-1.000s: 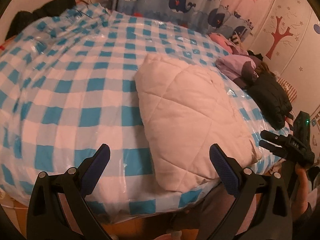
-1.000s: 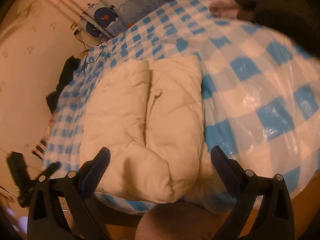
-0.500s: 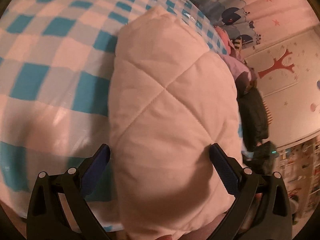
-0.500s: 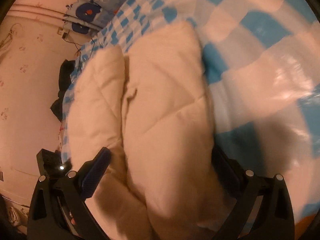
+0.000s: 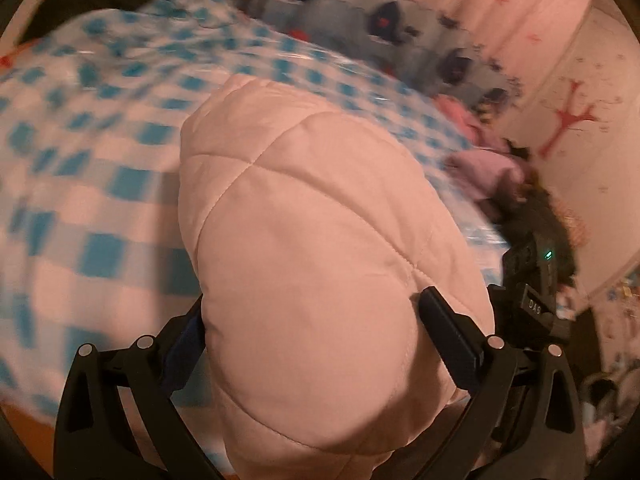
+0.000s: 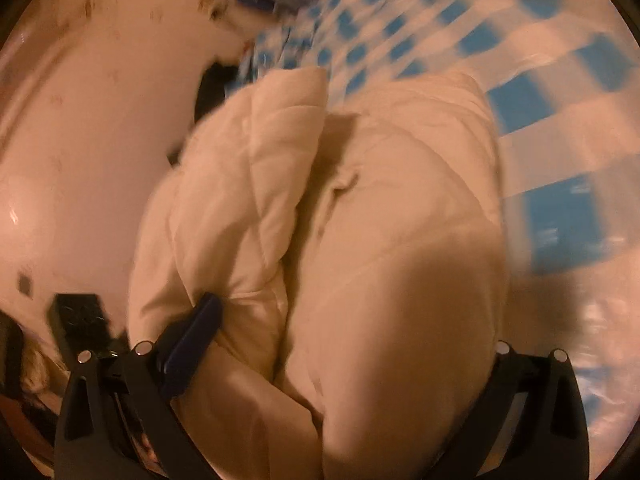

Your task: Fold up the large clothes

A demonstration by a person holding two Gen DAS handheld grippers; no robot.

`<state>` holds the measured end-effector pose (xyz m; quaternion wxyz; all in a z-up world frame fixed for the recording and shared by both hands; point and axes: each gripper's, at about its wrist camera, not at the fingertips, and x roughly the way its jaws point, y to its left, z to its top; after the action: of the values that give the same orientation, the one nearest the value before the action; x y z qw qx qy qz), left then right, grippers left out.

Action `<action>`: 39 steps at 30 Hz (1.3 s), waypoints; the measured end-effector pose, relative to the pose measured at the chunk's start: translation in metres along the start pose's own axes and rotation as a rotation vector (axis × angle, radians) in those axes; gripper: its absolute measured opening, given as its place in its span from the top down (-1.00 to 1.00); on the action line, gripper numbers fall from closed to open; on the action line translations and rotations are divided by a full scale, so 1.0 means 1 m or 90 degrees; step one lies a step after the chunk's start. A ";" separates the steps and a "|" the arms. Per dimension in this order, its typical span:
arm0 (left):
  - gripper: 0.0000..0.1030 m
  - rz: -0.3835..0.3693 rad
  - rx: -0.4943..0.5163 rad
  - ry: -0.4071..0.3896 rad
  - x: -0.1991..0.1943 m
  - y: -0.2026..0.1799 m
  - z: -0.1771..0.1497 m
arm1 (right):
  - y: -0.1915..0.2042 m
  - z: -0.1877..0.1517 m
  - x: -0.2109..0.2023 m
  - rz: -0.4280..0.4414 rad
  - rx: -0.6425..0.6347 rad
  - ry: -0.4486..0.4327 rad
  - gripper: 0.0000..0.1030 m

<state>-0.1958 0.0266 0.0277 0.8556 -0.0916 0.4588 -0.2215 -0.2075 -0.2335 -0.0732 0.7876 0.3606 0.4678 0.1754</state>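
Quilted pale fabric fills the left wrist view: the folded padded jacket (image 5: 312,264) lies on the bed (image 5: 100,184) with its blue-checked, plastic-covered sheet, and the left gripper (image 5: 312,332) straddles the near end of the bundle, one finger pressed into each side. Its jaws stand wide but bear on the padding, so it looks to be squeezing the bundle. Dark and purple clothes (image 5: 516,196) are heaped at the far right edge of the bed. The picture is blurred.

From the right wrist, the jacket (image 6: 380,240) shows as two thick rolls side by side with a crease between. The right gripper (image 6: 344,332) spans the nearer roll; only one finger shows (the other sits behind the padding), so I cannot tell how firmly it grips.

To do this well, both grippers should probably bite deep through all layers and move together, or the slippery padding may spring open.
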 end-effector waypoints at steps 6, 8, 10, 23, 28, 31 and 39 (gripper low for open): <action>-0.85 0.065 -0.040 0.081 0.011 0.055 -0.023 | 0.002 -0.021 0.032 -0.100 -0.023 0.037 -0.90; -0.85 0.080 -0.036 0.063 -0.001 0.053 -0.022 | 0.008 -0.033 0.005 -0.130 -0.051 -0.013 -0.89; -0.85 0.126 -0.019 0.020 -0.016 0.044 -0.019 | 0.020 -0.054 -0.028 -0.175 -0.099 -0.087 -0.89; -0.85 0.171 0.080 -0.075 -0.083 -0.033 -0.032 | 0.072 -0.142 -0.060 -0.248 -0.300 -0.324 -0.89; -0.85 0.183 0.086 -0.089 -0.096 -0.040 -0.043 | 0.072 -0.144 -0.063 -0.248 -0.301 -0.344 -0.89; -0.85 0.198 0.086 -0.089 -0.098 -0.039 -0.050 | 0.078 -0.147 -0.064 -0.269 -0.310 -0.349 -0.89; -0.85 0.229 0.070 -0.057 -0.097 -0.020 -0.067 | 0.115 -0.122 -0.058 -0.322 -0.278 -0.257 -0.89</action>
<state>-0.3036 0.0565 0.0696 0.9047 0.0294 0.4163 -0.0855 -0.3352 -0.1417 0.0093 0.9404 0.0850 0.3293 -0.0033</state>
